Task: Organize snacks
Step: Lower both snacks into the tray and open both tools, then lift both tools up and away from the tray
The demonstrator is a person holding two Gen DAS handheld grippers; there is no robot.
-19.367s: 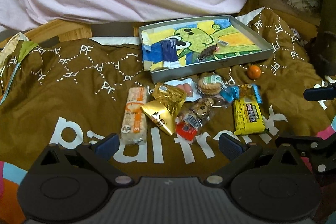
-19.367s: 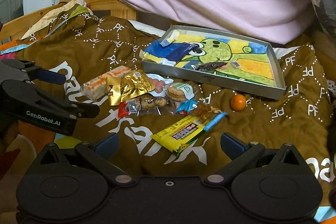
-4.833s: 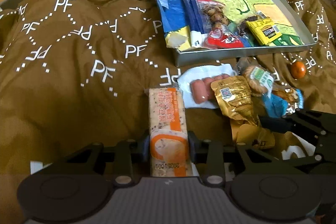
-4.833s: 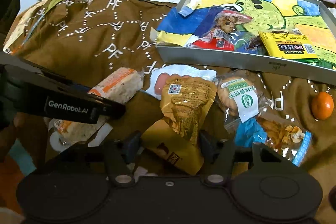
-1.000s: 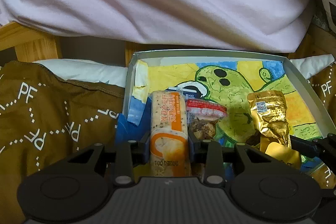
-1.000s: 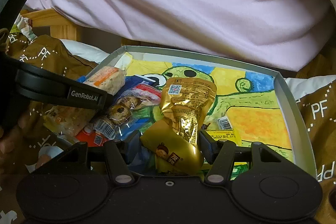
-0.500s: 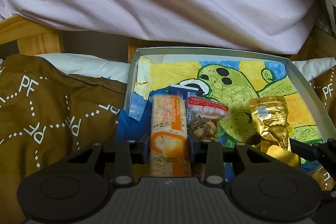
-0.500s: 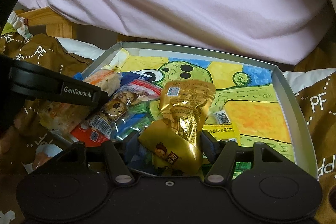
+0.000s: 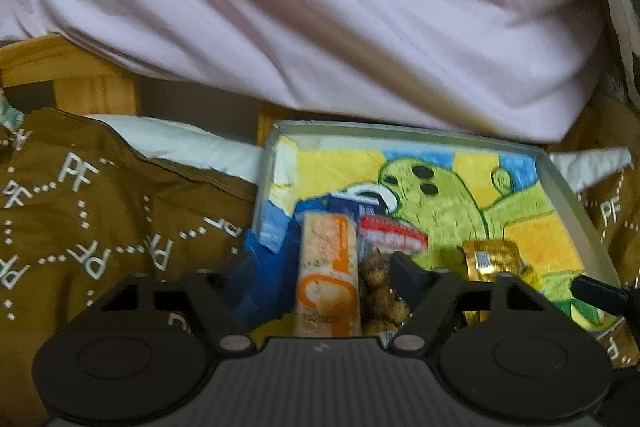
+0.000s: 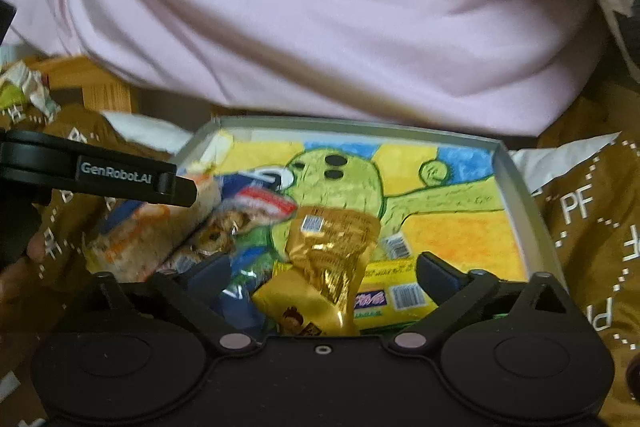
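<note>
1. On the brown quilt [image 9: 100, 227], printed with white "PF" letters and dotted lines, sits a shallow grey metal tray [image 10: 516, 187] whose floor carries a crayon-textured drawing of a green creature on yellow and blue.
2. Inside the tray lie a long orange-and-white wrapped cake bar [image 9: 326, 279], a clear crinkly bag of small cookies [image 10: 216, 235], a shiny gold foil pouch [image 10: 328, 259] and a flat yellow packet [image 10: 396, 295].
3. Left gripper [image 9: 320, 267] is level and low over the tray's near left end, jaws spread wide either side of the cake bar, not touching it.
4. Right gripper [image 10: 324, 271] points straight at the tray, jaws wide apart, the crumpled pouch loose between them.
5. Soft pink bedding [image 10: 320, 19] fills the background.
</note>
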